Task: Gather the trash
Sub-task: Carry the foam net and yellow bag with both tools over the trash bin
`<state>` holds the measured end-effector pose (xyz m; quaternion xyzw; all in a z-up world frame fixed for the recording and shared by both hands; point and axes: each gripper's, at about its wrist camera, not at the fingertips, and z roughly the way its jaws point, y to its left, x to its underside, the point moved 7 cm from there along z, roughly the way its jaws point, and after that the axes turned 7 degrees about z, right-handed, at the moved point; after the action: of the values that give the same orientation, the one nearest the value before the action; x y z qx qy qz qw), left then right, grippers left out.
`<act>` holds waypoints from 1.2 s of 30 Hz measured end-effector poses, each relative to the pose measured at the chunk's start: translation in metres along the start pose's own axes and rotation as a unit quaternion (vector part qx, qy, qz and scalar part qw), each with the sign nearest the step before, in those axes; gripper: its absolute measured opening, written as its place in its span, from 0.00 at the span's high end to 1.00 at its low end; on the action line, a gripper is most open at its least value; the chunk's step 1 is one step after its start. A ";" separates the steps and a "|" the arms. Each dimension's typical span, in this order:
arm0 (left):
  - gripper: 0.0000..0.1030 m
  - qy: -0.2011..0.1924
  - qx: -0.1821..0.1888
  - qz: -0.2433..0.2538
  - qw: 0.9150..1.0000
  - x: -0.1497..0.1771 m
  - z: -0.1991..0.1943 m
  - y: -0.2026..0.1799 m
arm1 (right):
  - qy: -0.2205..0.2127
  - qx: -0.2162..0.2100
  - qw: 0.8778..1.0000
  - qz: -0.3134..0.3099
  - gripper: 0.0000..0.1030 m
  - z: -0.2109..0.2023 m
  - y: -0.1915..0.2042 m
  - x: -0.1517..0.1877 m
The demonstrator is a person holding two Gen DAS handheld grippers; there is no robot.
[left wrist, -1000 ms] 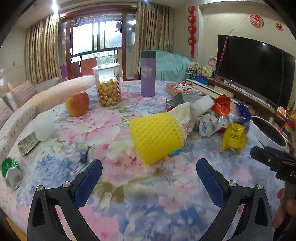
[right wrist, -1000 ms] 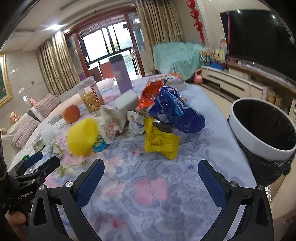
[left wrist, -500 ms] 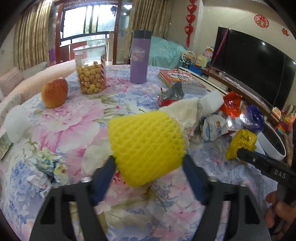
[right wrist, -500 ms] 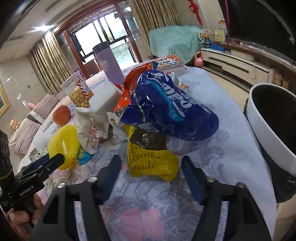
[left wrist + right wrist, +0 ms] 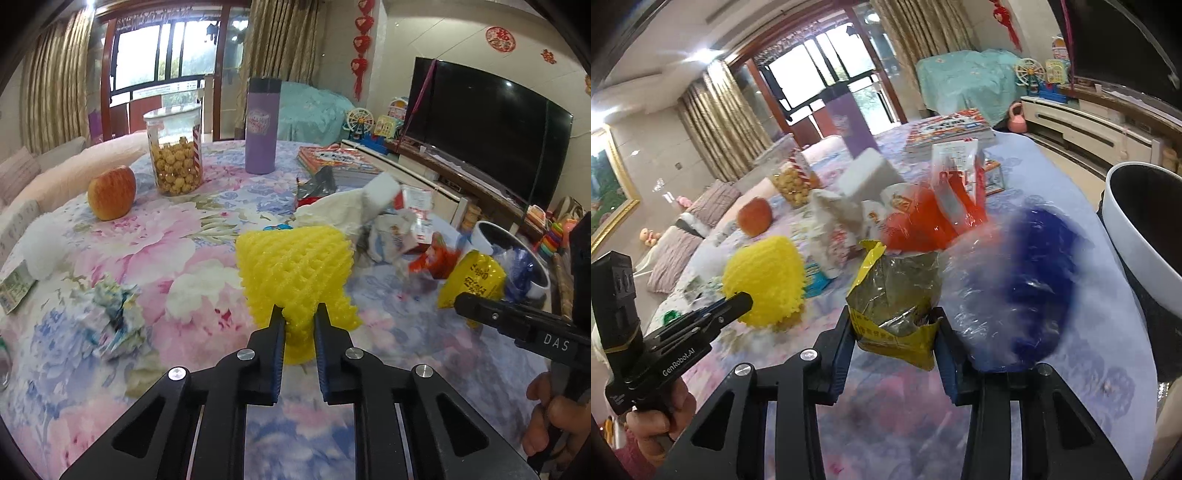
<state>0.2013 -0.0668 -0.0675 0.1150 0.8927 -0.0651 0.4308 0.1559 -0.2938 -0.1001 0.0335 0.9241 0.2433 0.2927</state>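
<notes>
Left wrist view: the left gripper [image 5: 298,318] pinches the lower edge of a yellow foam fruit net [image 5: 295,267], its fingers drawn nearly together with only squeezed mesh between them. The net sits near the middle of the table [image 5: 184,240], with bare flowered cloth toward the camera. To its left lies a crumpled paper scrap [image 5: 114,317]; farther back stand an apple [image 5: 112,192], a jar of puffed snacks [image 5: 175,155] and a purple tumbler [image 5: 261,127]. Just behind and right of the net, white wrappers [image 5: 343,210] crowd together.

In the right wrist view, the right gripper [image 5: 895,326] clamps a yellow snack bag [image 5: 897,295], fingers pressed against its two sides. A blue wrapper [image 5: 1030,288], blurred, lies just right of the bag, and a red wrapper [image 5: 923,221] sits just behind it. The white-rimmed trash bin [image 5: 1126,243], lined in black, stands past the table's right edge, with the blue wrapper between it and the held bag. A stack of books [image 5: 949,131] rests near the far edge.
</notes>
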 end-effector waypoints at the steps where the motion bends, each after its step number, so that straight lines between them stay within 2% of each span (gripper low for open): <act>1: 0.87 -0.003 0.001 0.002 1.000 0.002 -0.005 -0.003 | 0.000 -0.004 1.000 0.000 0.60 -0.003 0.003 0.002; 8: 0.87 -0.015 0.026 0.014 0.999 0.007 -0.034 -0.022 | 0.001 -0.020 1.000 0.001 0.60 -0.018 0.012 0.014; 16: 0.87 -0.024 0.058 0.035 0.997 -0.001 -0.044 -0.052 | -0.010 -0.023 1.000 0.011 0.61 -0.042 0.007 0.021; 26: 0.87 -0.034 0.097 0.075 0.992 -0.011 -0.050 -0.097 | -0.040 0.004 0.998 0.040 0.60 -0.083 -0.027 0.027; 36: 0.87 -0.039 0.138 0.106 0.984 -0.033 -0.038 -0.143 | -0.076 0.037 0.994 0.071 0.60 -0.117 -0.075 0.011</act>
<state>0.1555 -0.2019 -0.0155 0.2651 0.8403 -0.1458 0.4498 0.0879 -0.4081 -0.0577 0.1280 0.9029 0.2261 0.3425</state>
